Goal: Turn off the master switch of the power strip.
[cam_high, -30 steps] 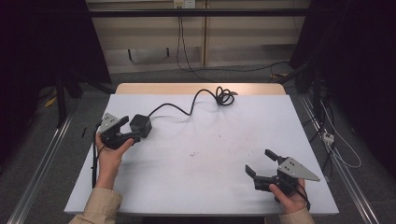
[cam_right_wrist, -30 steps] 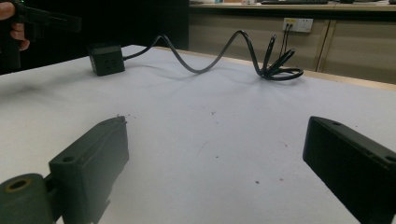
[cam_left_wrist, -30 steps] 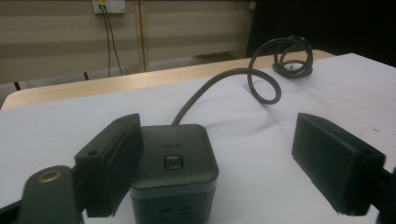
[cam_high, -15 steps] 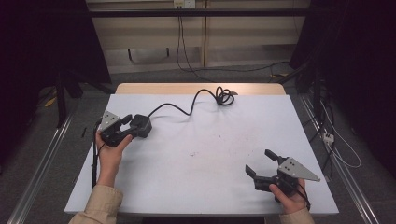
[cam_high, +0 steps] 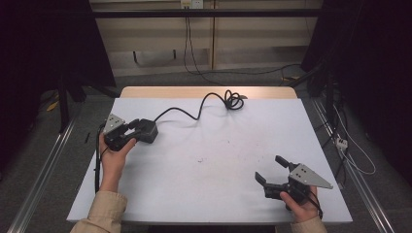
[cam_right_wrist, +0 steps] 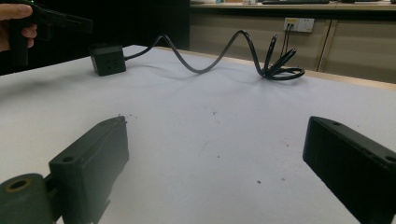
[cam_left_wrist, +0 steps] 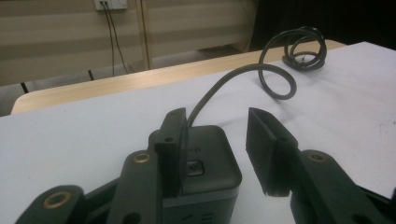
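A black power adapter cube (cam_high: pixel 146 131) lies on the white table (cam_high: pixel 209 160) at the left, and its black cable (cam_high: pixel 184 112) runs back to a coil (cam_high: pixel 233 100) near the far edge. My left gripper (cam_high: pixel 130 132) is open right at the cube. In the left gripper view the cube (cam_left_wrist: pixel 205 161) sits against one jaw while the other jaw stands apart from it, with the gripper (cam_left_wrist: pixel 215 119) unclosed. My right gripper (cam_high: pixel 267 168) rests open near the front right with nothing between its jaws (cam_right_wrist: pixel 217 128). From there the cube (cam_right_wrist: pixel 108 58) is far off.
A wooden strip (cam_high: pixel 204 91) borders the table's far edge. Wall sockets with hanging cables (cam_high: pixel 188 29) are behind it. Metal rails (cam_high: pixel 39 179) run along both sides of the table on the floor.
My left gripper has edged a little closer to the adapter cube. The right gripper has stayed where it was.
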Motion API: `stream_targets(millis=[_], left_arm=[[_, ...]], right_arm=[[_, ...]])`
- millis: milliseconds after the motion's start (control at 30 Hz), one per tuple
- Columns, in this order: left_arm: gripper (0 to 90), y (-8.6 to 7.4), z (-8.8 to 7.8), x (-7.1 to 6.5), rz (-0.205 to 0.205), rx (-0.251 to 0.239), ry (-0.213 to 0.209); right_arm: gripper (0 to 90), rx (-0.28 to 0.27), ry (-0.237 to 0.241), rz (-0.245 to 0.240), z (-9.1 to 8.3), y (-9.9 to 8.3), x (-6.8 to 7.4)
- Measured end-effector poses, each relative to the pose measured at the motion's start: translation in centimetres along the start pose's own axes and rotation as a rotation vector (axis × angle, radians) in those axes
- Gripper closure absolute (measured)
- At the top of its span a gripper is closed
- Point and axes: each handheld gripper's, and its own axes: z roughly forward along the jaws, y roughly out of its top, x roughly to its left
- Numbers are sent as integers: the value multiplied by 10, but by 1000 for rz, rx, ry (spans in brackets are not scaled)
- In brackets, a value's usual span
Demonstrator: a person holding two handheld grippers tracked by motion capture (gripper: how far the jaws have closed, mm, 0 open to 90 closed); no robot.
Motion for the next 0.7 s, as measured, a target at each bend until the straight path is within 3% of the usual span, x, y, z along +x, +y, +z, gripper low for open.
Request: stream_targets(millis=[100, 533, 700], left_arm=[[591, 2, 2, -2, 23, 10, -1], [678, 5, 7, -2, 19, 8, -33], [707, 6, 8, 1, -4, 16, -36]], right_arm=[[66, -1, -1, 0, 0, 0, 0], [66, 0, 1, -1, 0, 0, 0], [66, -1, 0, -2, 0, 0, 1]])
